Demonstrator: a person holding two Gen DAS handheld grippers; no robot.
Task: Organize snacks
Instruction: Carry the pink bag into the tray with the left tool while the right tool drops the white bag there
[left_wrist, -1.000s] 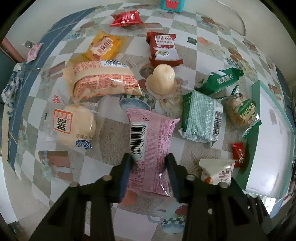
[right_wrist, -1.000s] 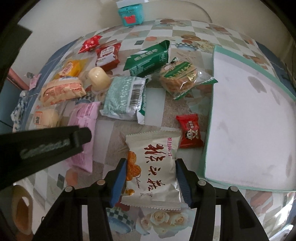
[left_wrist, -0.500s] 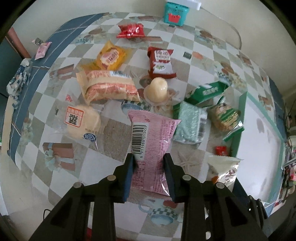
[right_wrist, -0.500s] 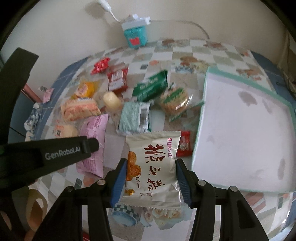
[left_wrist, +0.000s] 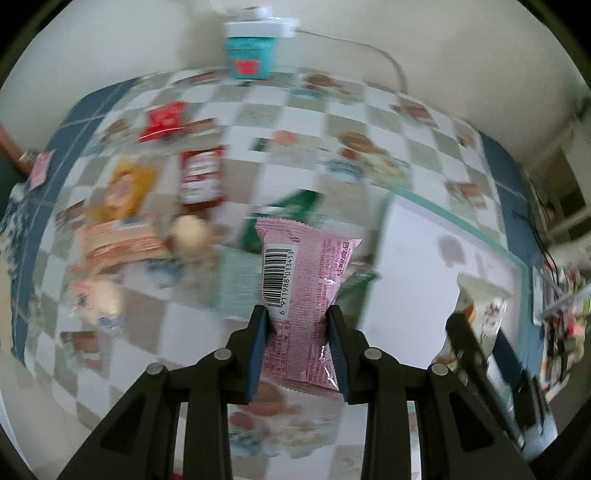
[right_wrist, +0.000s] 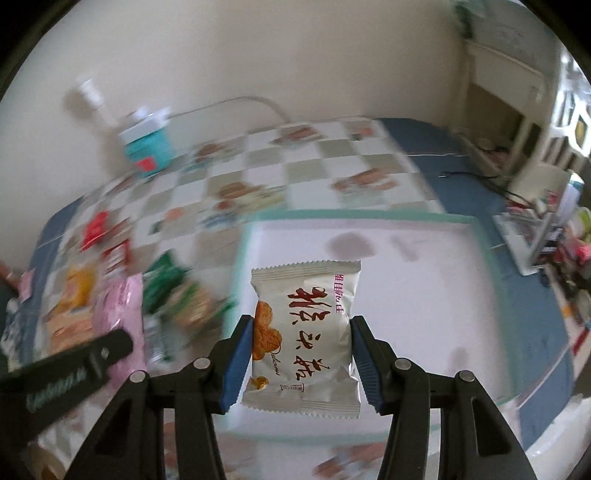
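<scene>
My left gripper (left_wrist: 297, 315) is shut on a pink snack packet (left_wrist: 303, 291) with a barcode, held in the air above the checked tablecloth. My right gripper (right_wrist: 301, 325) is shut on a white snack packet (right_wrist: 306, 332) with red writing, held over the white tray (right_wrist: 424, 295) with the green rim. The right gripper with its white packet (left_wrist: 480, 306) also shows at the right edge of the left wrist view, over the tray (left_wrist: 424, 258). The pink packet (right_wrist: 118, 314) appears at the left of the right wrist view.
Several other snacks lie blurred on the left half of the table: a red packet (left_wrist: 164, 120), a dark red packet (left_wrist: 201, 177), a yellow packet (left_wrist: 123, 192), an orange bread bag (left_wrist: 118, 242), a green packet (left_wrist: 291, 206). A teal box (left_wrist: 251, 55) stands by the wall.
Both grippers have risen with their packets and swung to the right toward the tray. The white packet now hangs over the tray instead of the tablecloth.
</scene>
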